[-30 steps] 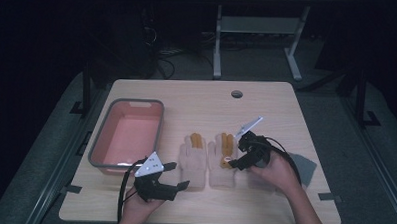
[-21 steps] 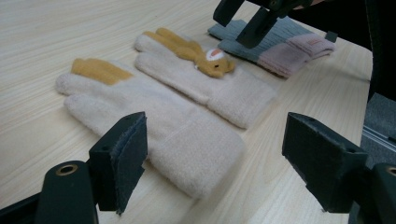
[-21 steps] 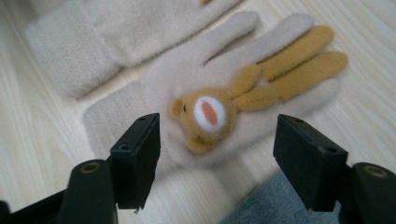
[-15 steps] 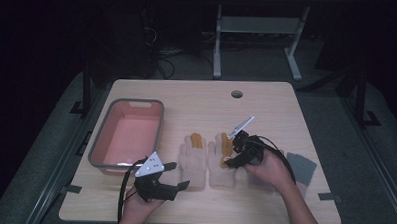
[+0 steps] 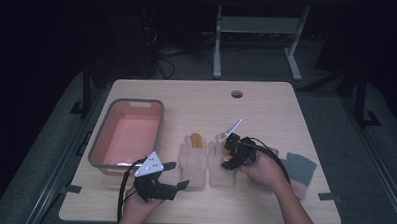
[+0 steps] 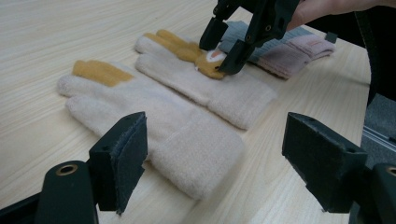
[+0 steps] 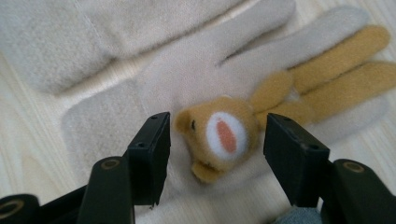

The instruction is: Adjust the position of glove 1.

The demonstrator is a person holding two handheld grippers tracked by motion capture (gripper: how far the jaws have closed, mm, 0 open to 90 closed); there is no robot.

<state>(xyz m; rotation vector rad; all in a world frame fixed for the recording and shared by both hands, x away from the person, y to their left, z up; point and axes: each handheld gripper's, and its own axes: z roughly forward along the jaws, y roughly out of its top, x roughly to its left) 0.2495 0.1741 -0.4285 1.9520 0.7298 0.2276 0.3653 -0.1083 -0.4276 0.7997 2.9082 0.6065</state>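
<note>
Two cream knitted gloves with mustard fingers lie side by side on the wooden table, the left glove (image 5: pixel 194 159) and the right glove (image 5: pixel 219 172). A mustard bear face (image 7: pixel 219 135) with a white muzzle is sewn on the right glove's palm. My right gripper (image 5: pixel 229 155) is open and low over that glove, one jaw on each side of the bear face; its jaws reach the glove (image 6: pixel 233 91) in the left gripper view. My left gripper (image 5: pixel 177 175) is open near the front edge, facing the left glove's cuff (image 6: pixel 187 154), apart from it.
A pink tub with a grey rim (image 5: pixel 97 153) stands at the left of the table. Grey and pink knitted items (image 5: pixel 299 170) lie by the person's right hand. A cable hole (image 5: pixel 236 94) sits near the far edge.
My right gripper has moved left and down, from beside the right glove to over its palm around the bear face. The left gripper has stayed put.
</note>
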